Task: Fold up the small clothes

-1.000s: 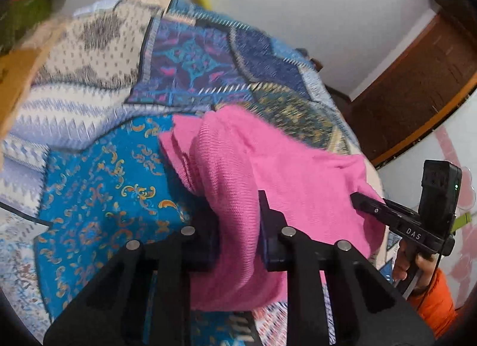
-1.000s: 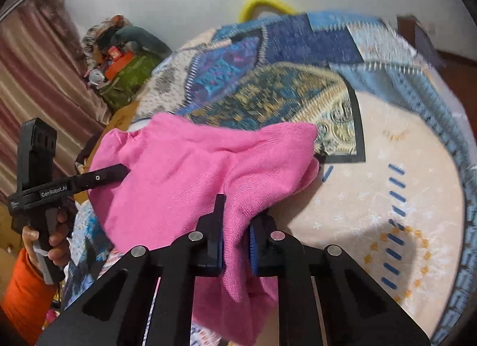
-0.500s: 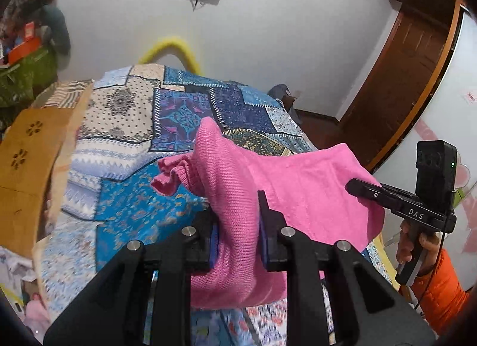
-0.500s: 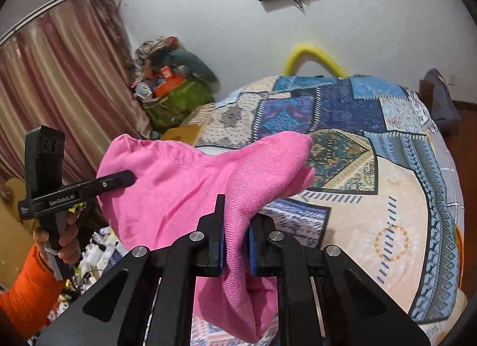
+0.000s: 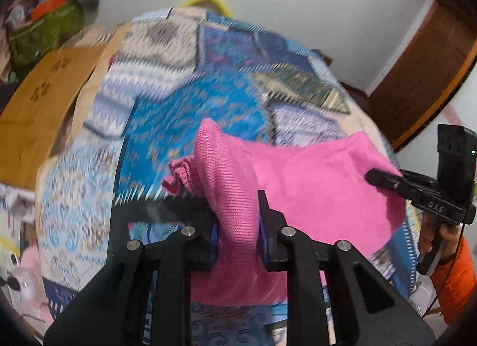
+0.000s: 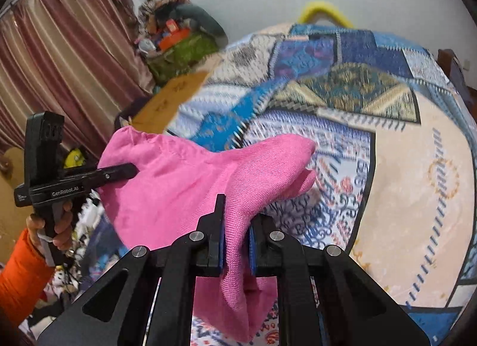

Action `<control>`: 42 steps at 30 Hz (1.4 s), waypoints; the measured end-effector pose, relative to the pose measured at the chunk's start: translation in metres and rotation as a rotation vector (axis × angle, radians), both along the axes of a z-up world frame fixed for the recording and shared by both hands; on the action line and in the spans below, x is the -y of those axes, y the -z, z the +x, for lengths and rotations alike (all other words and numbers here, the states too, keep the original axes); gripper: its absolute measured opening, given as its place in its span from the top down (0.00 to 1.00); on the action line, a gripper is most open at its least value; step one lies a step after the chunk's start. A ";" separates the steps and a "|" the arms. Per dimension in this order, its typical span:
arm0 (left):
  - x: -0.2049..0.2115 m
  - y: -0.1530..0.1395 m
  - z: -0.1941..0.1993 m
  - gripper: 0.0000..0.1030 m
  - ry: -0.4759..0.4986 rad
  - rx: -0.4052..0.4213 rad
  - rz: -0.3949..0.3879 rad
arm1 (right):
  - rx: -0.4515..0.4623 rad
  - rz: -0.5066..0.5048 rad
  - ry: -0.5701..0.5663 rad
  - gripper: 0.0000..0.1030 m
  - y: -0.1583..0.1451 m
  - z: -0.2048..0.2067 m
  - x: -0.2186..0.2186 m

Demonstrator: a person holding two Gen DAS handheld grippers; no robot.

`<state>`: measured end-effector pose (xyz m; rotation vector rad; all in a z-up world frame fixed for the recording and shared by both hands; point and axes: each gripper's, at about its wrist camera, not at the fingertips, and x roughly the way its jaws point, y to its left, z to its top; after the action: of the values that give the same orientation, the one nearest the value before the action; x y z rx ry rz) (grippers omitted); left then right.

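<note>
A pink knit garment (image 5: 313, 194) hangs stretched in the air between my two grippers, above the patchwork bedspread (image 5: 184, 101). My left gripper (image 5: 237, 226) is shut on one bunched edge of it. My right gripper (image 6: 235, 229) is shut on the other edge, with cloth (image 6: 179, 185) drooping below the fingers. The right gripper also shows at the right of the left wrist view (image 5: 384, 182), and the left gripper at the left of the right wrist view (image 6: 125, 170), each pinching the pink cloth. A ribbed cuff (image 5: 179, 173) sticks out near my left fingers.
A brown cardboard piece (image 5: 38, 107) lies along the bed's left side. A green bag with clutter (image 6: 182, 47) sits in the far corner by a striped curtain (image 6: 59, 56). A wooden door (image 5: 423, 71) is at the right. A yellow hoop (image 6: 325, 10) stands behind the bed.
Both grippers first rose with the pink garment, then tilted back down toward the bed; the view now is blurred by motion. Both stay shut on the cloth.
</note>
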<state>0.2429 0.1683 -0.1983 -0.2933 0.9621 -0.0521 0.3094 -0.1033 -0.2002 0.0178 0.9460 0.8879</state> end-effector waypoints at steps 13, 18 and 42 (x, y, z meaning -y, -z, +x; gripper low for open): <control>-0.003 -0.033 -0.026 0.60 -0.026 0.040 0.133 | 0.214 -0.118 0.004 0.61 -0.039 -0.027 0.006; 0.029 -0.039 -0.016 0.53 0.064 0.071 0.064 | 0.195 -0.081 -0.083 0.61 -0.036 -0.035 -0.028; 0.001 0.014 -0.057 0.51 -0.044 -0.001 0.170 | 0.054 -0.158 0.029 0.62 0.020 -0.039 0.020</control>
<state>0.1864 0.1678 -0.2121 -0.1580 0.9542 0.0697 0.2700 -0.1233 -0.2199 -0.1271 0.9610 0.7813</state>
